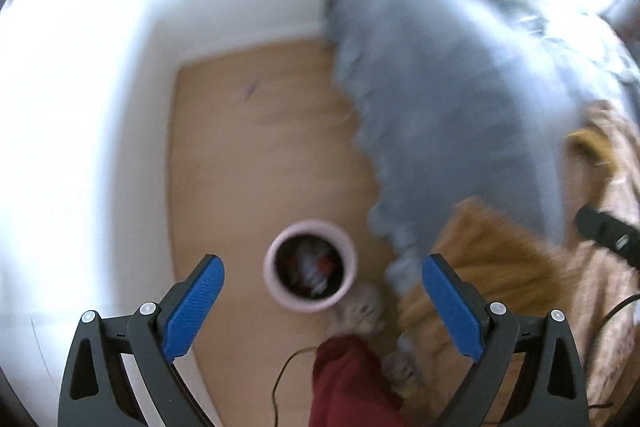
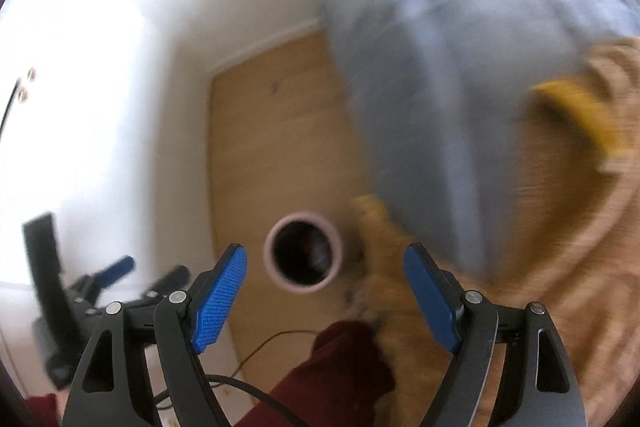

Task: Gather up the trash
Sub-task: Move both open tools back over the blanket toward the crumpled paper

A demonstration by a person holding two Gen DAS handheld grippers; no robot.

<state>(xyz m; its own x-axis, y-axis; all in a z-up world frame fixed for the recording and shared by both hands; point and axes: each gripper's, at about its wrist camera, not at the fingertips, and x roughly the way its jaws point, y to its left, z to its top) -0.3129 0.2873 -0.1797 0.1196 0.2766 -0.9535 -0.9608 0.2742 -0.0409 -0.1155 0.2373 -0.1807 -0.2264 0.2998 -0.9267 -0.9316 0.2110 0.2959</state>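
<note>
- Two grippers point steeply down over a wooden floor (image 1: 256,155); the left gripper (image 1: 322,301) has its blue pads spread wide with nothing between them.
- The right gripper (image 2: 324,297) likewise stands wide apart and empty.
- Below and between both sets of fingers sits a pink bin (image 1: 310,265), upright on the floor, with crumpled trash (image 1: 314,269) visible inside.
- Just beside the bin hangs a grey-blue blanket (image 1: 448,95), blurred, over an orange-brown cloth (image 1: 492,259).
- A dark red trouser leg (image 1: 352,383) and bare foot (image 1: 360,311) stand near the bin.
</note>
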